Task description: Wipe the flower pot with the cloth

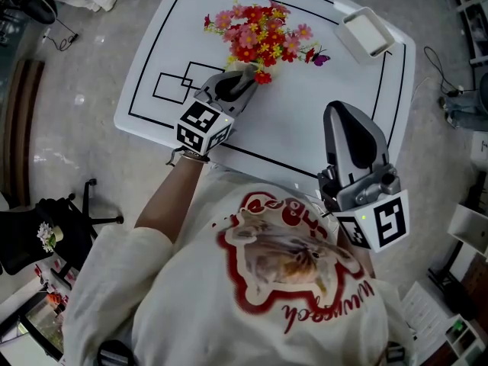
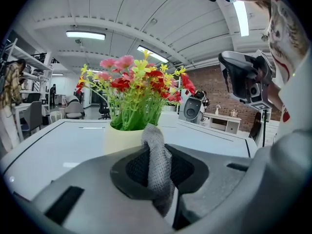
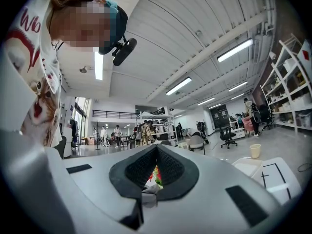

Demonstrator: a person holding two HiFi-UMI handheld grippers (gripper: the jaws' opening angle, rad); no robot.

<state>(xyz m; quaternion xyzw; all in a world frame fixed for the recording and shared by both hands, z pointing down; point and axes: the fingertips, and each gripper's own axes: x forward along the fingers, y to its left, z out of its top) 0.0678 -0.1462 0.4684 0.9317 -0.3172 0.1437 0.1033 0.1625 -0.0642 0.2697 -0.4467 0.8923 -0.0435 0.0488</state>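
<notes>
White table point(image 1: 305, 120) w/ black line markings, open workshop bg with shelves and strip lights. Flower pot point(image 2: 118, 139) sits toward the far-left part of the table, pale yellow, red/pink/yellow flowers point(image 2: 141, 89) sticking out the top. White tray point(image 1: 367, 32) at the far-right corner, well apart, not relevant.

L side: left gripper point(image 1: 242, 73) is pinching the cloth point(image 2: 155, 143). Grey knit fabric is clamped between the pads, a fold pokes up past the tips and the rest hangs down below. Tips are right at the near side of the pot, just under the blooms. Can't tell from either view if the cloth is actually touching the pot wall; looks v. close.

R side: right gripper point(image 1: 347, 117) is pressed together with nothing in it, held up near the person's chest, well clear of the pot. Only bg shows through the slit between its pads.

Step, imo: approach done, at or just before first wipe contact. No sign the pot is braced.

Next move needs: press the cloth fold onto the pot wall and sweep round the side, light force. Pot looks light and top-heavy w/ the flowers, so a hard push prob slides or tips it. R could come in to steady the far side. Keep the tips below the flowers so they don't snag.
</notes>
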